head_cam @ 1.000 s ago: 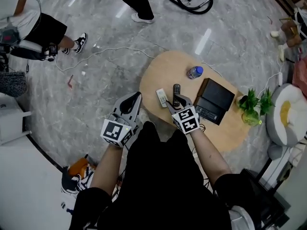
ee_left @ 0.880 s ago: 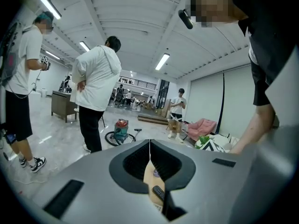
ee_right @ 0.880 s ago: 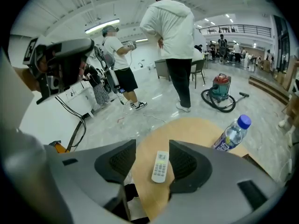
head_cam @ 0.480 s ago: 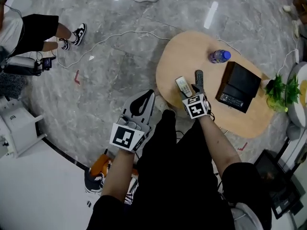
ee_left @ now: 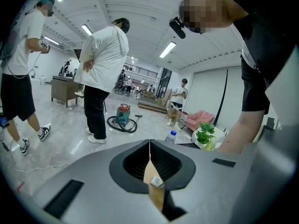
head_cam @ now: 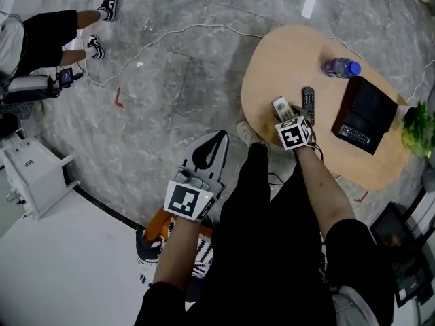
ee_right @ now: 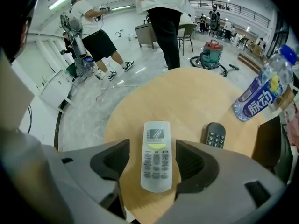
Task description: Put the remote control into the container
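With jaws just opened wide, the right gripper (ee_right: 153, 149) straddles the white air-conditioner remote (ee_right: 156, 169), which lies untouched between its fingers ready for clamping, while the left gripper (ee_left: 149, 164) hangs aside, jaws together and empty.

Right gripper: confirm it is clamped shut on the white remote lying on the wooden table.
Not clamped. The right gripper view shows the right gripper open: its jaws, just opened wider, stand either side of the white remote without touching it. The remote does lie on the wooden table.

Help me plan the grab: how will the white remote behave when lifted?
Probably stiff: the white remote looks like a hard plastic slab. Likely light, being thin. Its smooth casing may slip; flat on the table, it shouldn't roll.
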`<state>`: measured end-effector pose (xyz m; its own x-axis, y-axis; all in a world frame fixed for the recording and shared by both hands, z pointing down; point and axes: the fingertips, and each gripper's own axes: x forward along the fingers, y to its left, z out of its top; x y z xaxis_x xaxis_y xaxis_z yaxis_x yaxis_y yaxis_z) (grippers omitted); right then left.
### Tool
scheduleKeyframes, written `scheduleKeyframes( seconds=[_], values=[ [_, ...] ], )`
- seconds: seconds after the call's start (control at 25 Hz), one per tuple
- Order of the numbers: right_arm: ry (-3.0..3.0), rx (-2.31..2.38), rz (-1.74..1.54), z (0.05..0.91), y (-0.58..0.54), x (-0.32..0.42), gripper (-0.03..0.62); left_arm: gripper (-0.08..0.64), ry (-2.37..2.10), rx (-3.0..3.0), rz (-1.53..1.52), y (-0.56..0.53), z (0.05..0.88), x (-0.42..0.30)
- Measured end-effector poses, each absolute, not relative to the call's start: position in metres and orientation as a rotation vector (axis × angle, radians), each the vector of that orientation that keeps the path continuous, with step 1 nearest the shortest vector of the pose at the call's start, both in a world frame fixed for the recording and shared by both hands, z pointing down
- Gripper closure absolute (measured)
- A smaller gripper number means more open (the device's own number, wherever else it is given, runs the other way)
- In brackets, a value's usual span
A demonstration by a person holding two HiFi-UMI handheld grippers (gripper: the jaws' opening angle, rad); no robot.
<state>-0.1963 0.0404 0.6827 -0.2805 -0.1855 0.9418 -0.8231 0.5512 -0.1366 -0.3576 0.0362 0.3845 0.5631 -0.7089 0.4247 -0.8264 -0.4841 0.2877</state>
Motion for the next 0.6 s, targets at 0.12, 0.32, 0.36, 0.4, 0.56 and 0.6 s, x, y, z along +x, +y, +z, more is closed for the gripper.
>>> scheduleKeyframes(
  seconds=[0.12, 0.32, 0.36, 0.4, 0.56, 0.6],
  values=[
    [-1.736, 0.840, 0.782, 0.698, 0.042, -0.196, 0.299, 0.552, -1.206, 2.322, 0.330, 0.037, 0.390, -0.363],
    [-1.691, 0.832, 0.763, 0.716, 0.040, -0.198, 0.296, 0.552, -1.189, 2.310, 0.327, 0.033, 0.400, -0.370],
    [-1.683, 0.839, 0.770, 0.717, 0.039, -0.198, 0.296, 0.552, -1.183, 2.310, 0.327, 0.034, 0.402, -0.371],
    [-1.674, 0.845, 0.775, 0.718, 0.039, -0.196, 0.296, 0.552, -1.174, 2.308, 0.329, 0.036, 0.404, -0.371],
    [-1.668, 0.852, 0.762, 0.719, 0.040, -0.195, 0.296, 0.552, -1.172, 2.289, 0.333, 0.039, 0.405, -0.379],
    [-1.675, 0.851, 0.761, 0.720, 0.039, -0.196, 0.296, 0.552, -1.179, 2.285, 0.333, 0.038, 0.405, -0.380]
  ],
)
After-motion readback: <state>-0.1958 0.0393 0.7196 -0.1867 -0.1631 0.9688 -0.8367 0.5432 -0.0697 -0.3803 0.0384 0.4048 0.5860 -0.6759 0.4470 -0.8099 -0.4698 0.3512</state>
